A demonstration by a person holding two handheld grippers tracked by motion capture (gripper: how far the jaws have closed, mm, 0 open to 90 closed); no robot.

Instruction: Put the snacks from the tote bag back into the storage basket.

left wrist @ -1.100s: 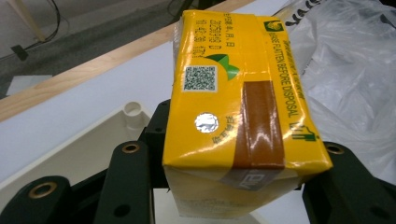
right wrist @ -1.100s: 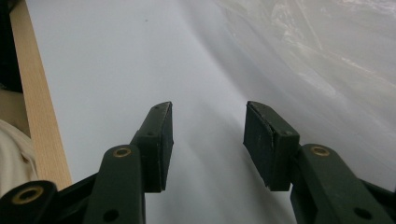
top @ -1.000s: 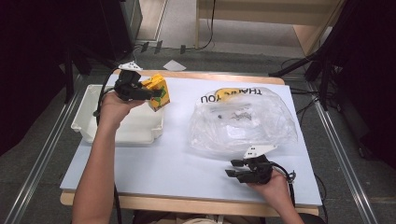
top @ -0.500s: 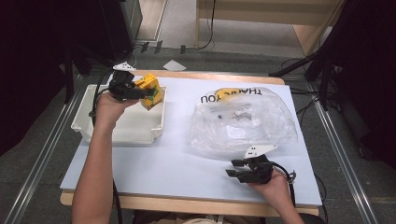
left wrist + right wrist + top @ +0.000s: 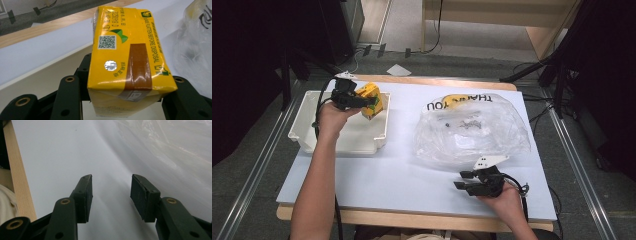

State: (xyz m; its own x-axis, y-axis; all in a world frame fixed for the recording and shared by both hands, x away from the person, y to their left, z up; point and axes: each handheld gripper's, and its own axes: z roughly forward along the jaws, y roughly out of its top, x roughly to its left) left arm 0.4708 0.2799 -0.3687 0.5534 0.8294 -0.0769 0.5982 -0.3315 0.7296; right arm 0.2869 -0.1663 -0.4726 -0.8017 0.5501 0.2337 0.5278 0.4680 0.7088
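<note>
A yellow drink carton is held over the far right part of the white tray, with my left gripper shut on it. In the left gripper view the carton sits between the black jaws, its foil straw hole and brown tape facing the camera. My right gripper rests low near the table's front edge, open and holding nothing. Its fingers stand apart over the bare white tabletop, beside the clear plastic bag.
A crumpled clear plastic bag printed "THANK YOU" lies at the table's middle right, with small dark items inside. The white tabletop ends in a wooden front edge. Metal rails run along both sides of the table.
My left gripper has carried the carton leftward and toward the far edge, bringing it over the tray's far right corner. The right gripper has stayed still.
</note>
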